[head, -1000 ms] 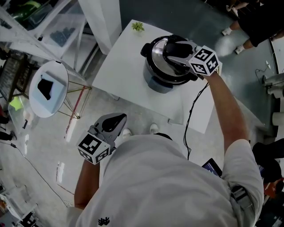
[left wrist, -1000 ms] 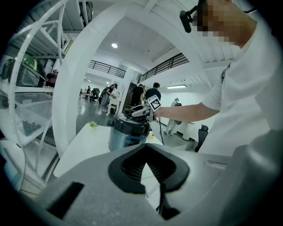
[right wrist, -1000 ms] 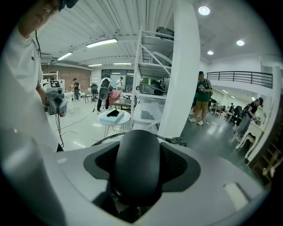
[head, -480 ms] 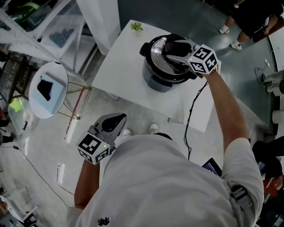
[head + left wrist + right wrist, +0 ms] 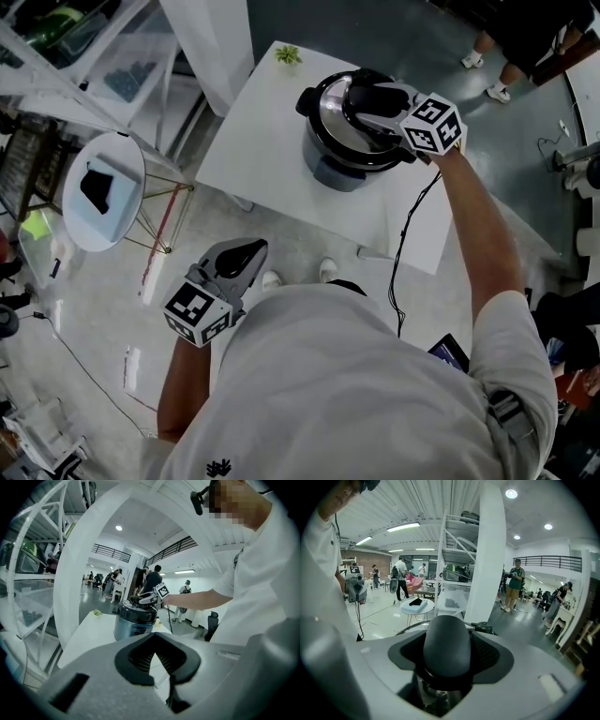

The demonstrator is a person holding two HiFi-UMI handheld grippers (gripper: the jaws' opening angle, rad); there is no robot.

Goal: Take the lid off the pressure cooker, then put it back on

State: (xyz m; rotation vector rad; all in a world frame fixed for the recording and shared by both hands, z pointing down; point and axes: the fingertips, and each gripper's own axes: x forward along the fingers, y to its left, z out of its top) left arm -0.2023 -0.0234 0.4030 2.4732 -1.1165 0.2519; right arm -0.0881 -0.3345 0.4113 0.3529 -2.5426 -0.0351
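Two claws: right claw [image 5: 359,97], just easing wider, grips the lid handle [image 5: 446,641] lengthwise; left claw [image 5: 154,656] closed, empty.

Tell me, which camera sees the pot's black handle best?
The right gripper view: the handle fills its middle, close up, between the jaws. The head view shows it partly covered by the right gripper; the left gripper view shows it tiny and far off.

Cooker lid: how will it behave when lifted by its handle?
Probably stiff and fairly heavy: the lid looks like polished metal. Its black handle is smooth and rounded, so may slip. Seated on the cooker, it likely needs twisting first.
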